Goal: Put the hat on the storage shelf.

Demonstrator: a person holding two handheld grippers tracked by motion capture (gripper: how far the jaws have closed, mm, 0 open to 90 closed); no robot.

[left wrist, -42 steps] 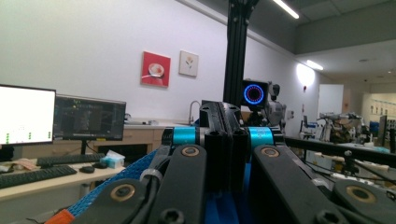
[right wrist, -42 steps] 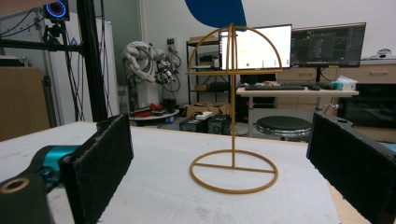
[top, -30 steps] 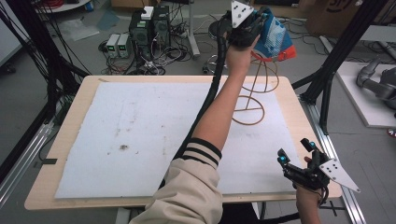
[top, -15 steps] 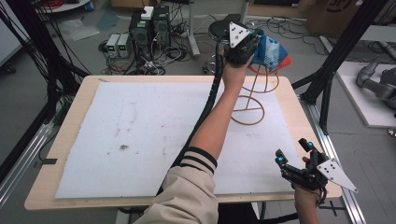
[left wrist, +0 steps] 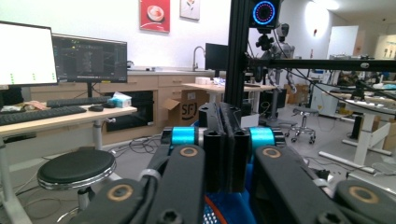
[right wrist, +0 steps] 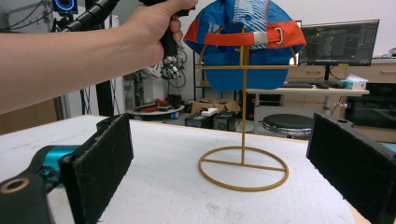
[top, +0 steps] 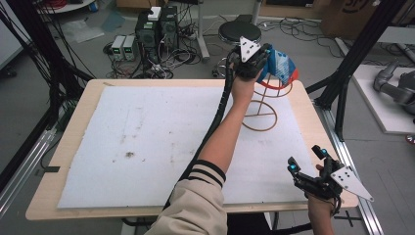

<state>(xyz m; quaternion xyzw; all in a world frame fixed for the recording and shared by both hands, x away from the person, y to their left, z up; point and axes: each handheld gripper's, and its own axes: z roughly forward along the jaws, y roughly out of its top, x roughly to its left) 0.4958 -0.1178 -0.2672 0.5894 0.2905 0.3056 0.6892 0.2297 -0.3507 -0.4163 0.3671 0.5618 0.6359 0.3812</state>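
At the table's far edge, the left gripper (top: 262, 58), arm stretched forward, has its jaws nearly together on one blue-and-orange cap (top: 281, 66) atop one gold wire stand (top: 260, 105), having just eased slightly apart. Near the front right corner, the right gripper (top: 306, 164) hovers, jaws wide.
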